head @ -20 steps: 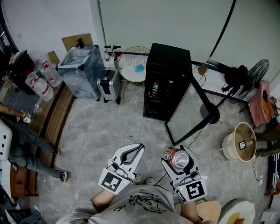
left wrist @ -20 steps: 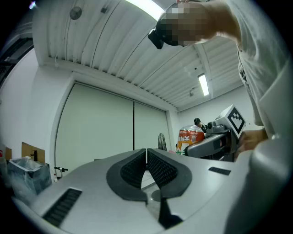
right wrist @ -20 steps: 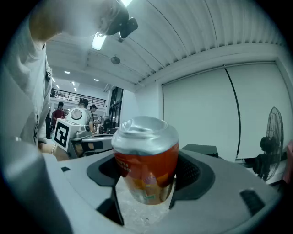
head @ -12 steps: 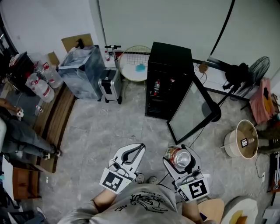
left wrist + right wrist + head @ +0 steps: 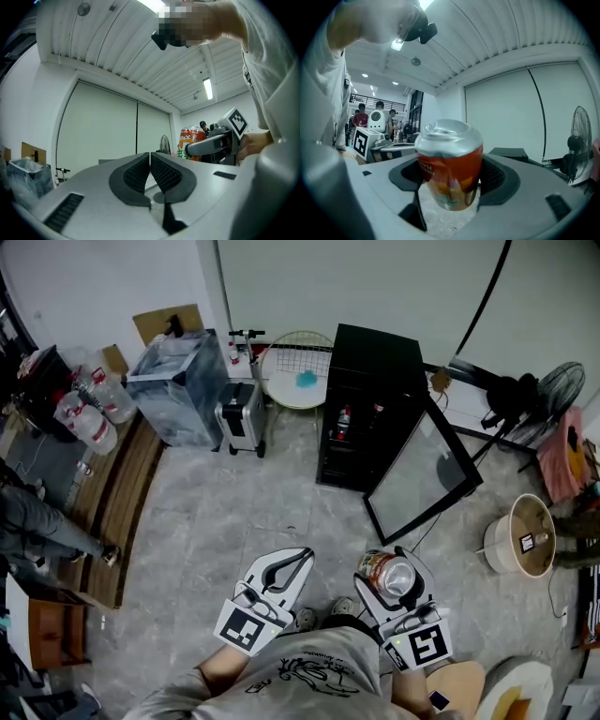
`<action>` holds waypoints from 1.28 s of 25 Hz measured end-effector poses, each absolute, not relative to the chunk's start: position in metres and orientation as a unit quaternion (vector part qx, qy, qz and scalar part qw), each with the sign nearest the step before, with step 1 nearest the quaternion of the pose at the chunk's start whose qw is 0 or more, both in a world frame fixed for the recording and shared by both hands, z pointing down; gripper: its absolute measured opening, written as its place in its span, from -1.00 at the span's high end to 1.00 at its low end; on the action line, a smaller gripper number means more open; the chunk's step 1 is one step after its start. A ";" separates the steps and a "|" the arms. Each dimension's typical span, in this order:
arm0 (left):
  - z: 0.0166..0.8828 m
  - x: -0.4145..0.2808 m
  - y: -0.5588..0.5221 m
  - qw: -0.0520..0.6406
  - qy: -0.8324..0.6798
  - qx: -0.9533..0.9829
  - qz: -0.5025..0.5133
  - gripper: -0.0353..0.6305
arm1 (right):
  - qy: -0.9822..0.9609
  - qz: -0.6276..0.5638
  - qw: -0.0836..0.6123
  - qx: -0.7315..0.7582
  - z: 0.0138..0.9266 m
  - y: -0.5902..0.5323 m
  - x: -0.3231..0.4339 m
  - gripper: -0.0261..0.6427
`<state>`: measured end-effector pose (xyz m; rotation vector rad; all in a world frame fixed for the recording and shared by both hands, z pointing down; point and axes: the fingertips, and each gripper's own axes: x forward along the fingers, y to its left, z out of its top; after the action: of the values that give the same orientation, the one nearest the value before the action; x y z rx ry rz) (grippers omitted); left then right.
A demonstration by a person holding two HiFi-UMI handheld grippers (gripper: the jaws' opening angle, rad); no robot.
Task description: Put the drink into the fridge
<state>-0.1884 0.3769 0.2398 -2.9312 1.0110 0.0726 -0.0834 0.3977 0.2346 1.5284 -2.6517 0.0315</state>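
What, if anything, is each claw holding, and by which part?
The right claw holds a red aluminium drink can with a silver top, upright, gripped by its side walls. The left claw is shut and holds nothing.

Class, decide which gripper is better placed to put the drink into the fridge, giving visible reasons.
Right. The right gripper clamps the drink can, and the open fridge stands ahead, slightly to that side. The left gripper is shut and empty.
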 end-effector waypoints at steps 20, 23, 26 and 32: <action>0.240 -0.141 0.299 0.024 0.333 -0.942 0.024 0.82 | -0.870 0.007 0.045 0.492 0.243 0.319 -0.042 -0.08; 0.237 -0.127 0.283 0.026 0.335 -0.942 0.023 0.82 | -0.870 0.007 0.046 0.491 0.242 0.302 -0.027 -0.08; 0.235 -0.112 0.270 0.026 0.338 -0.941 0.021 0.82 | -0.872 0.008 0.044 0.487 0.240 0.288 -0.012 -0.08; 0.232 -0.078 0.244 0.029 0.343 -0.939 0.020 0.82 | -0.873 0.007 0.041 0.485 0.236 0.261 0.024 -0.08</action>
<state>-0.0780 0.2443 0.2316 -2.8952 1.0590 0.0612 0.0243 0.2614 0.2358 1.4858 -2.6744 0.0203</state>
